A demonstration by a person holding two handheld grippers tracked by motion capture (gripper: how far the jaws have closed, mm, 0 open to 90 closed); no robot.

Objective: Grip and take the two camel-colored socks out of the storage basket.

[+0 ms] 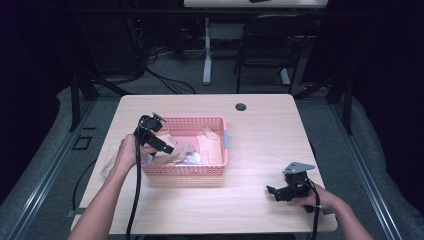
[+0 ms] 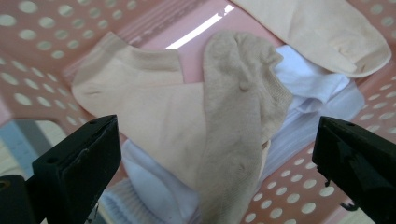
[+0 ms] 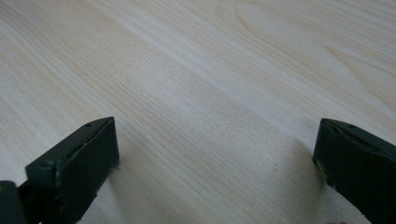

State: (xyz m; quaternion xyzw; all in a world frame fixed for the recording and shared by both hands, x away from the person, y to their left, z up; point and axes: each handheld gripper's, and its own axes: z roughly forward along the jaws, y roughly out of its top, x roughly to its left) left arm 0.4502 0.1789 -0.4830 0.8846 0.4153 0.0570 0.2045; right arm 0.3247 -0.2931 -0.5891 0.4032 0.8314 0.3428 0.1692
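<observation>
Over the left end of the pink basket (image 1: 212,150), the left gripper (image 1: 167,148) hangs with its tip pointed down into the contents, jaws spread wide and closed on nothing. Directly between those jaws in the left gripper view lies a tan sock (image 2: 243,121), draped over a peach sock (image 2: 149,107); white socks (image 2: 308,84) sit beneath both, and another peach sock (image 2: 327,32) rests toward the far wall of the basket. All of these lie inside the basket, whose perforated walls show around them. The basket itself stands left of centre on the wooden table (image 1: 265,130). A beige cloth (image 1: 107,167) lies on the table just outside the basket's left end, partly under the person's left forearm. The right gripper (image 1: 272,191) sits well apart from the basket, toward the table's near right corner, low over bare wood, its jaws likewise wide and holding nothing. A dark round port (image 1: 241,106) marks the tabletop beyond the basket.
</observation>
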